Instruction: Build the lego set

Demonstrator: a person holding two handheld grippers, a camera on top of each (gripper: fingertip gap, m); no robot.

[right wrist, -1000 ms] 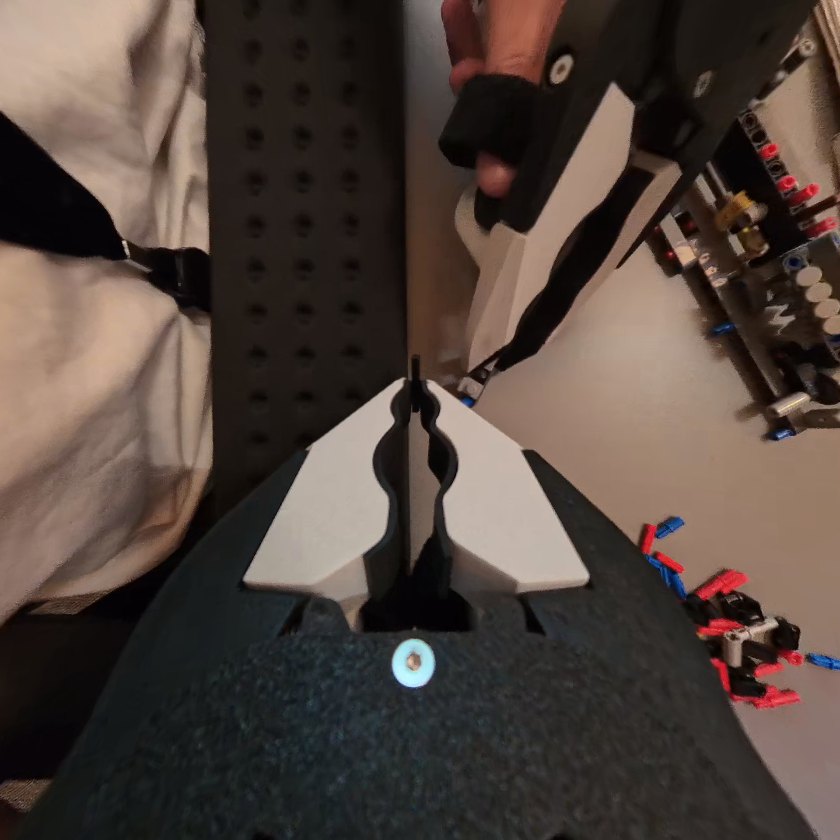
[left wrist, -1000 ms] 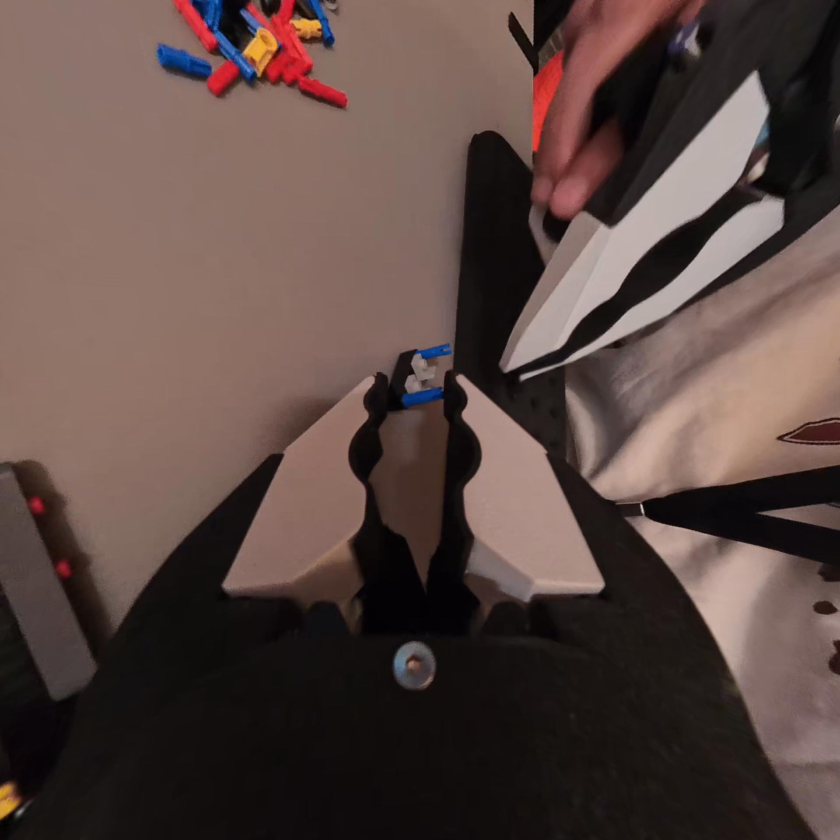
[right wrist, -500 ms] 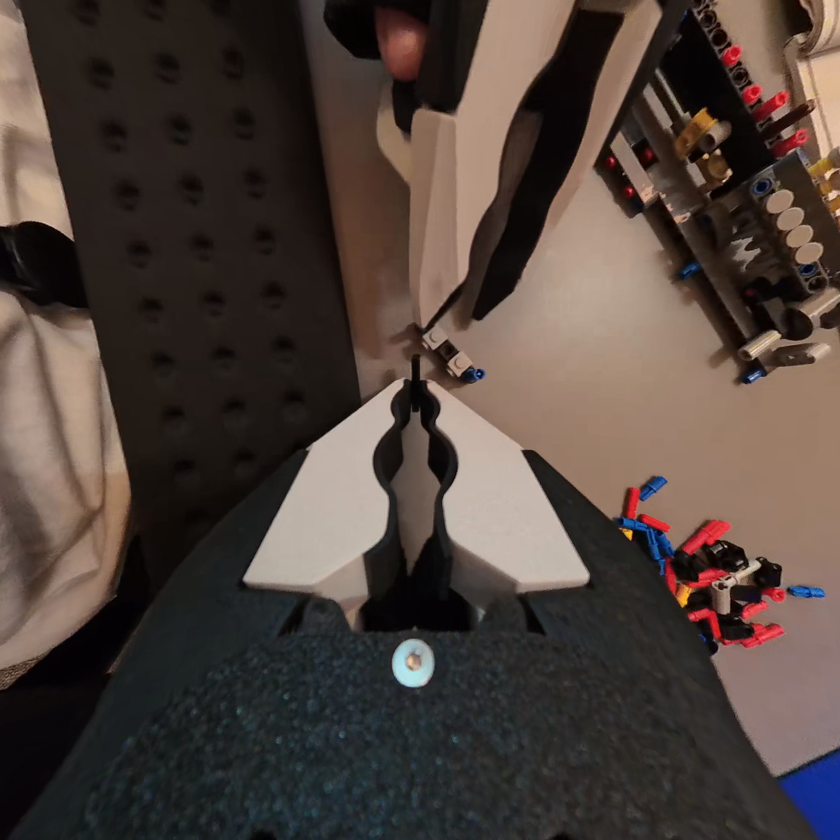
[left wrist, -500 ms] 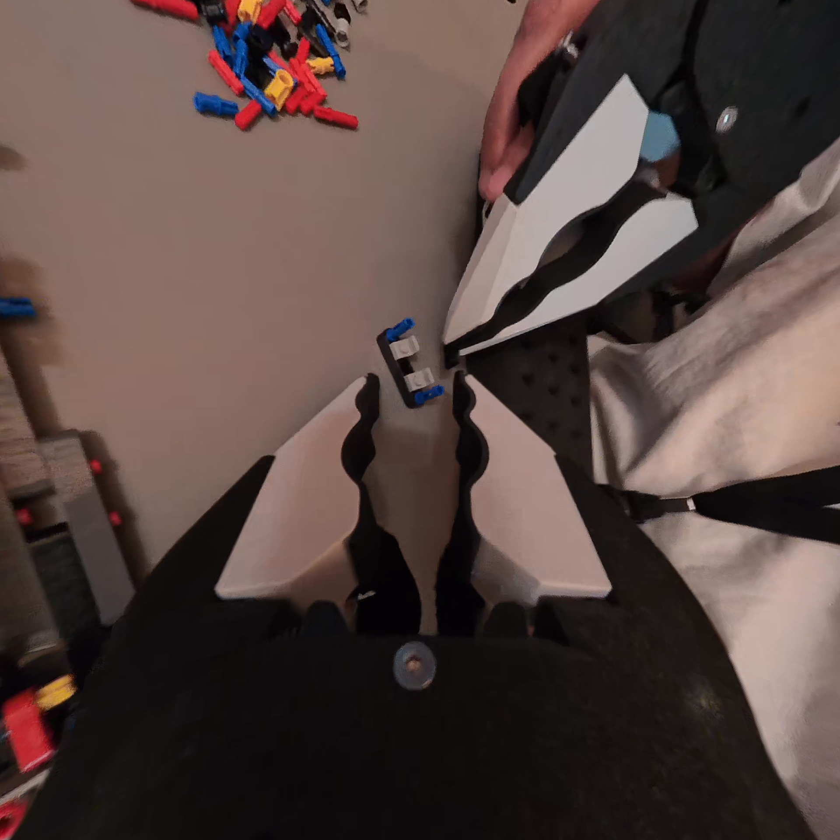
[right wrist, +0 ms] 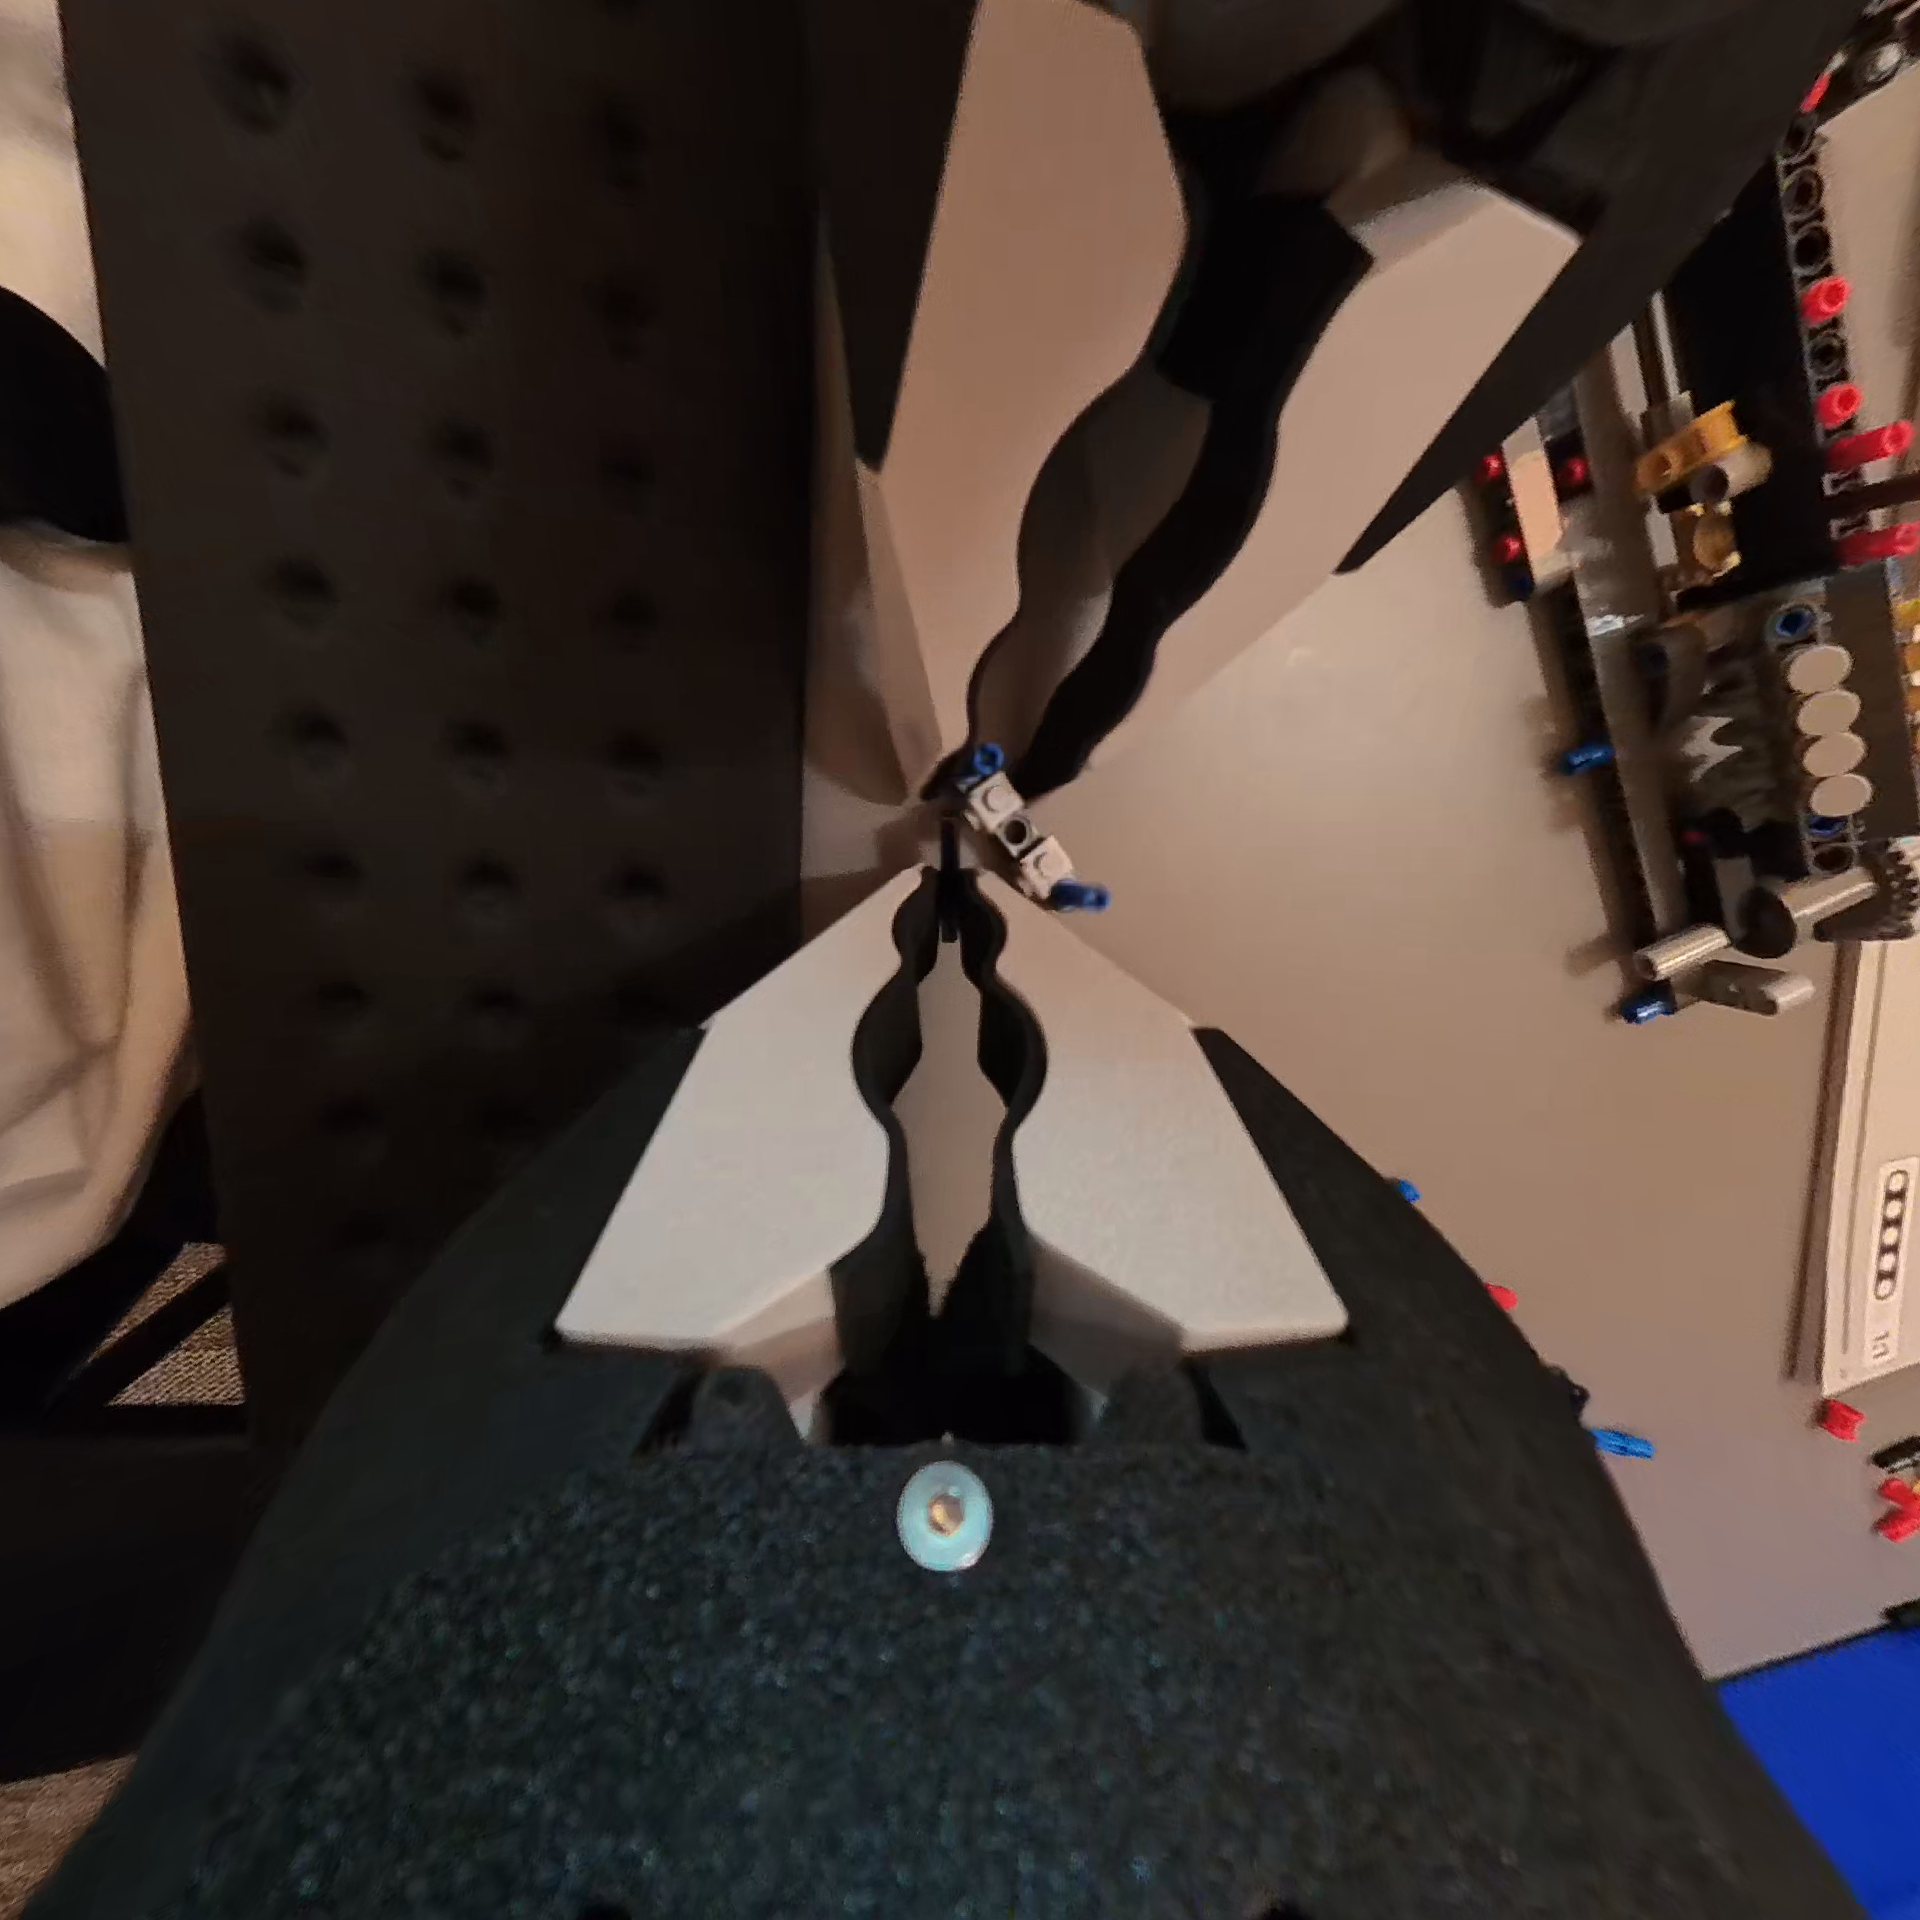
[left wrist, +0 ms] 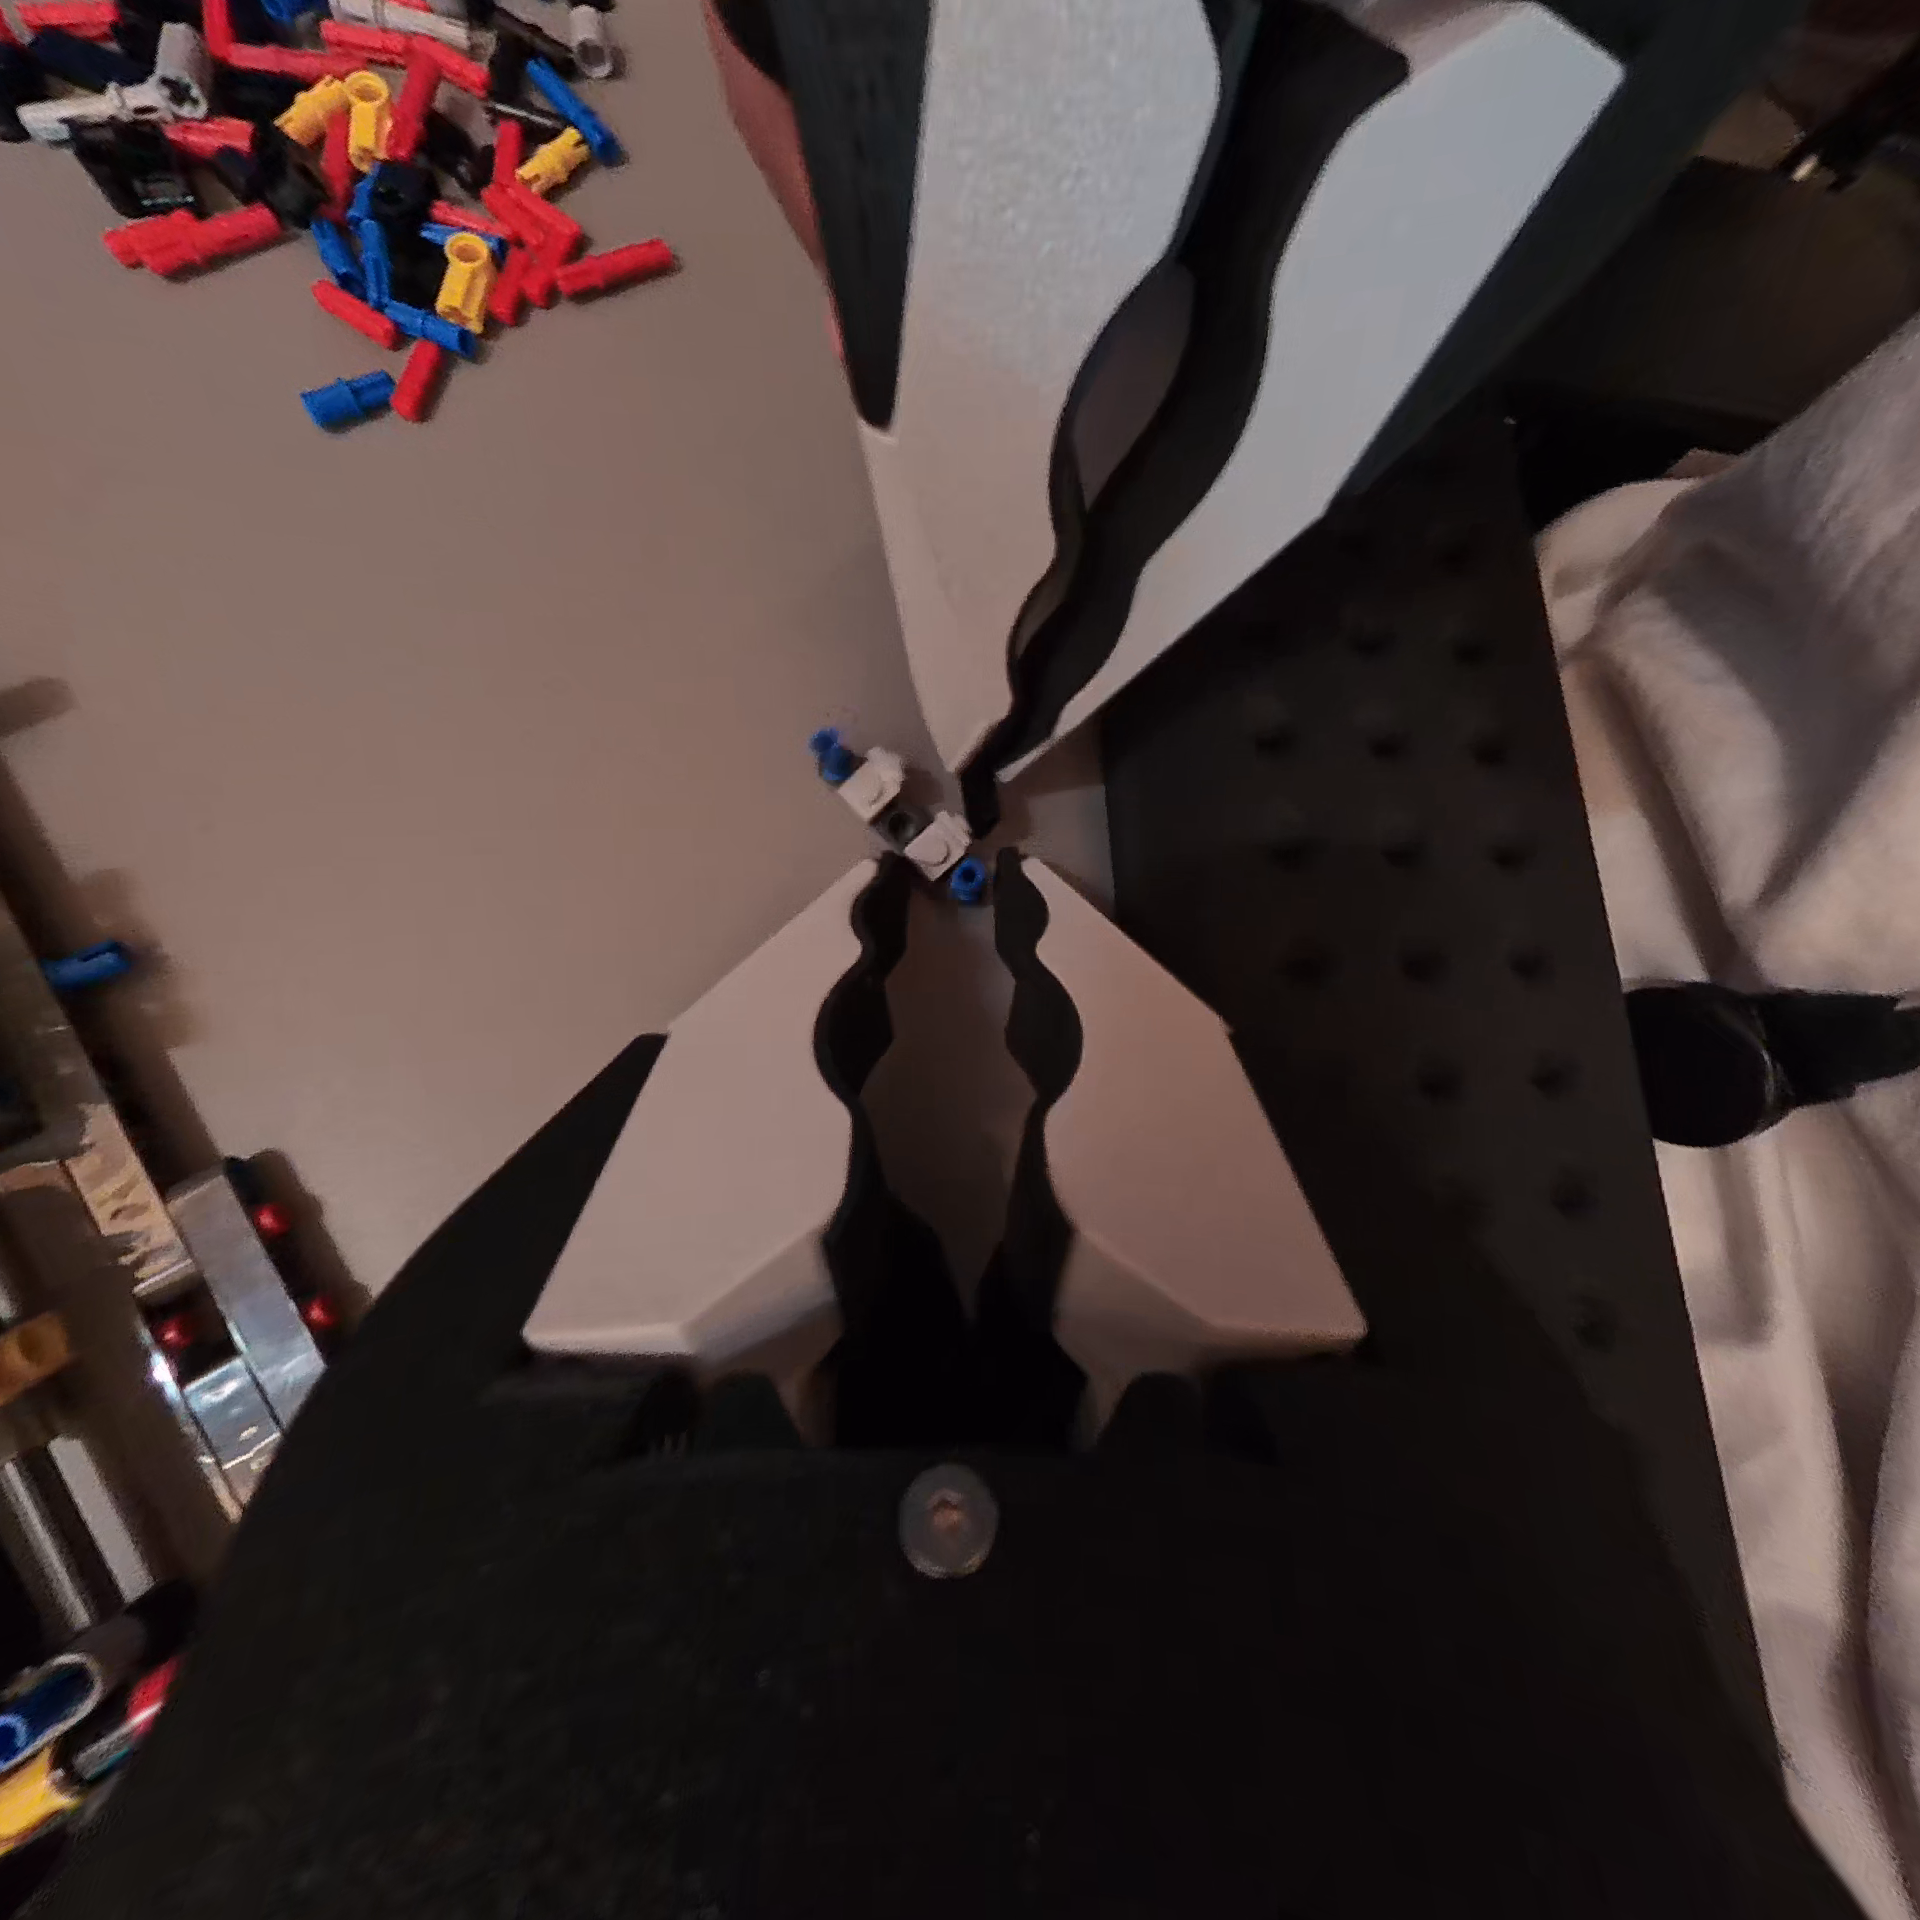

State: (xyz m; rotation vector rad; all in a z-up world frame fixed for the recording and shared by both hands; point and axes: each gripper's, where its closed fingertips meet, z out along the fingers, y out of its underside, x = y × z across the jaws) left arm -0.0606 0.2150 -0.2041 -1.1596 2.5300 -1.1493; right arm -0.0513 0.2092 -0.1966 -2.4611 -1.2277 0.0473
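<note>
On the beige table (left wrist: 436,644), the small grey assembly (left wrist: 902,816) sits in the left gripper (left wrist: 940,878), seemingly held there. The right gripper (right wrist: 948,899) pinches a thin black piece (right wrist: 950,862), seen only from the right wrist view, just beside the assembly. Both grippers have closed in since half a second ago.

blk perforated board (left wrist: 1382,883), white cloth (left wrist: 1745,727)

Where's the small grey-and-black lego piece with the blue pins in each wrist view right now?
Left wrist view: small grey-and-black lego piece with blue pins, centre, at the left tongs' tips.
Right wrist view: same piece, centre, just up-right of the right tongs' tips.
Shared landmark: black perforated board.
</note>
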